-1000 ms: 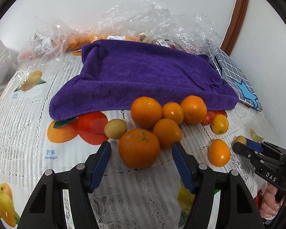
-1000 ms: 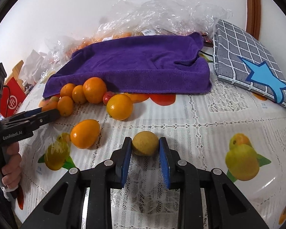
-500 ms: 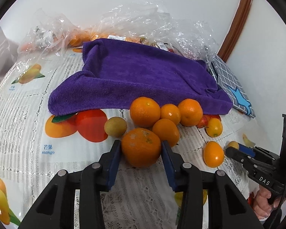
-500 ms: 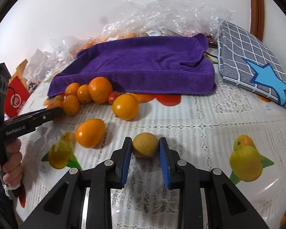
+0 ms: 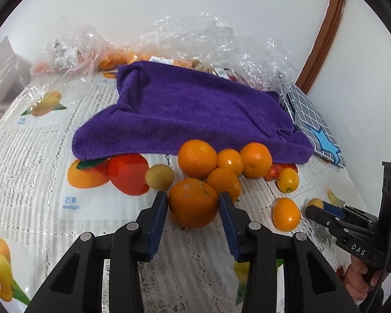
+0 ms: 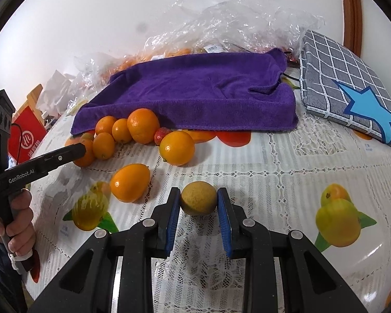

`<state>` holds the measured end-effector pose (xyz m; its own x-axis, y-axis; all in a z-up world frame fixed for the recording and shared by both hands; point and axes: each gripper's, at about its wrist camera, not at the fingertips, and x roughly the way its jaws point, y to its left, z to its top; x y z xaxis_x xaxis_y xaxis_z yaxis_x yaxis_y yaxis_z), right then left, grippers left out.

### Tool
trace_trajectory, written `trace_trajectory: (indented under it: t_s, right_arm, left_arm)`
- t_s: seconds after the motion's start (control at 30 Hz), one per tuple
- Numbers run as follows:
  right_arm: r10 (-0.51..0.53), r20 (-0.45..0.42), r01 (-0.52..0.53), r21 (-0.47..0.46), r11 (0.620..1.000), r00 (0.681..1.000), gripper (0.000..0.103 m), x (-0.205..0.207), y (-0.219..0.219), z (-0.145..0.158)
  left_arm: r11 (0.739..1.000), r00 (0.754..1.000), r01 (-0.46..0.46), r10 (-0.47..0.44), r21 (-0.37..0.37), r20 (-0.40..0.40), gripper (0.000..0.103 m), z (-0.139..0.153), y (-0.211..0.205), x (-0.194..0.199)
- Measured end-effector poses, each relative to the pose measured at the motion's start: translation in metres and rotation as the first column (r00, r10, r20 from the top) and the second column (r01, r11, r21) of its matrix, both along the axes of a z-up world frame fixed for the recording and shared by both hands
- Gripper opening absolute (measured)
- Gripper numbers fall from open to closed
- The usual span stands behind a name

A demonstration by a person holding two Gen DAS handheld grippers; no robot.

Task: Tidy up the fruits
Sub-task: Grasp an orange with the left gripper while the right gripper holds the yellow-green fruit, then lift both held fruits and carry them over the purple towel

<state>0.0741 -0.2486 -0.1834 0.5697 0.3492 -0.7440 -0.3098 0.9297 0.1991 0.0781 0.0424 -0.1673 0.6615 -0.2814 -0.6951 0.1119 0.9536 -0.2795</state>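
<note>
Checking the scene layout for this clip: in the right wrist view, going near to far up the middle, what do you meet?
Right gripper shut on a small yellow-brown fruit → round orange → strawberry → purple towel → crumpled clear plastic bags.

A home dining table: fruit-print lace tablecloth (image 6: 286, 161), crumpled grocery bags (image 6: 237, 23), chair cushion (image 6: 346, 83), white wall.

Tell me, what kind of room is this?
Probably a home dining table: a lace tablecloth printed with fruit, loose oranges, a purple towel, and crumpled plastic bags against a white wall.
</note>
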Motion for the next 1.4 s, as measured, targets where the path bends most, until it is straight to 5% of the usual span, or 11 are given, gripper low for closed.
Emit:
trace_trajectory:
  t_s: [0.3,0.37,0.9,1.4]
  right_arm:
    - [-0.008,-0.001,0.008,-0.018,1.000,1.000,0.029,-0.001,0.003,-0.001]
    - [-0.007,-0.002,0.007,-0.021,1.000,1.000,0.029,0.000,0.003,-0.001]
    - [-0.053,0.028,0.053,-0.016,0.998,0.998,0.029,-0.001,-0.002,0.015]
    - [-0.115,0.208,0.116,0.005,0.993,0.971,0.029,0.065,-0.004,0.110]
  left_arm:
    - [0.996,0.999,0.027,-0.024,0.090,-0.034,0.051,-0.004,-0.020,0.010]
    - [0.998,0.999,0.022,-0.021,0.064,-0.031,0.039,-0.004,-0.015,0.010]
    - [0.993,0.997,-0.058,0.063,-0.106,0.046,0.038,0.018,0.017,0.002]
    - [0.988,0.974,-0.141,0.149,-0.059,0.171,0.038,0.116,0.034,0.047]
